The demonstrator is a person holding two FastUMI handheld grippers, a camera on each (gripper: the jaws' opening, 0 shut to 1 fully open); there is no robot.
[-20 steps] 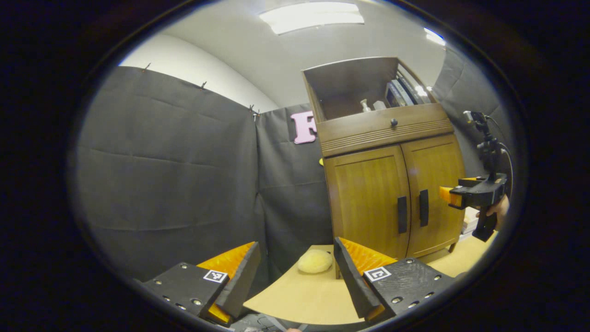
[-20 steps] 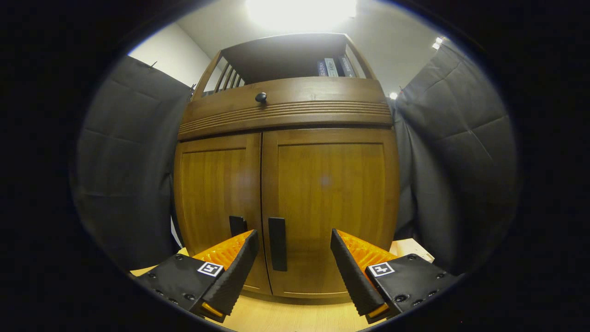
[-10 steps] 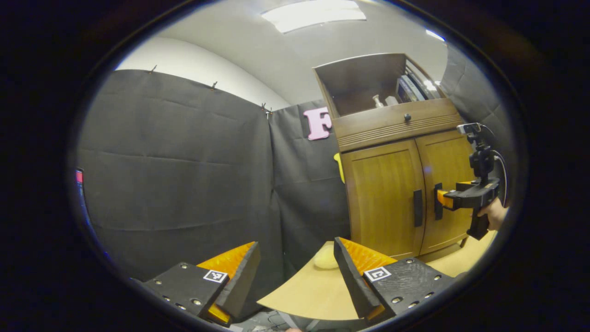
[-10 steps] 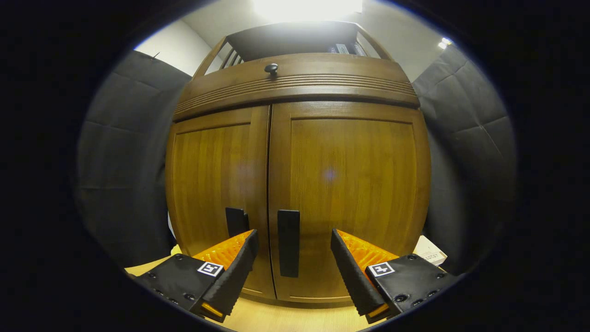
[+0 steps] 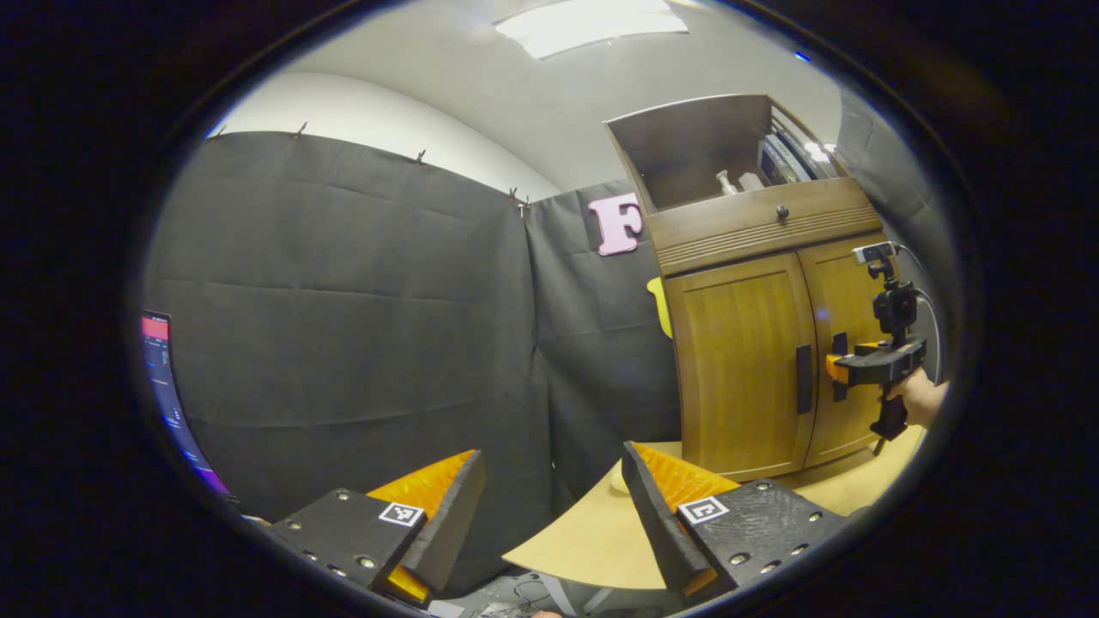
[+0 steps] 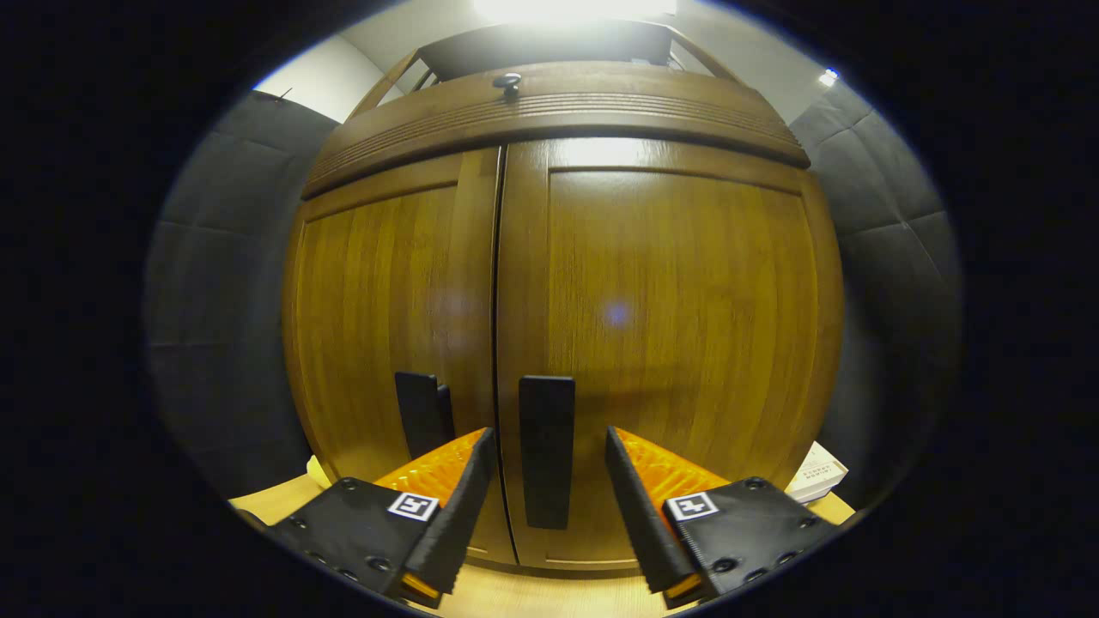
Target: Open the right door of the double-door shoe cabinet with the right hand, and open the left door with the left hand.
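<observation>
The wooden shoe cabinet point(image 5: 755, 343) stands on the table with both doors shut. In the right gripper view the right door point(image 6: 678, 343) is very close, and its black handle point(image 6: 547, 451) stands between my right gripper's point(image 6: 548, 442) fingers, which are open and not pressing on it. The left door's handle point(image 6: 421, 412) is just left of them. In the left gripper view the right gripper point(image 5: 837, 367), held by a hand point(image 5: 919, 399), reaches the right handle beside the left handle point(image 5: 804, 379). My left gripper point(image 5: 549, 506) is open, holds nothing, and is far from the cabinet.
The tan table point(image 5: 601, 541) carries the cabinet and a pale yellow round thing point(image 5: 616, 481) half hidden by my finger. A drawer with a knob point(image 5: 781, 211) and a shelf of books point(image 5: 781, 159) top the cabinet. A screen point(image 5: 167, 378) glows at far left. A white box point(image 6: 816, 472) lies right of the cabinet.
The right gripper has moved in to the cabinet, and its fingers now flank the right handle, slightly closer together. The left gripper has swung left, shifting the cabinet right in its view.
</observation>
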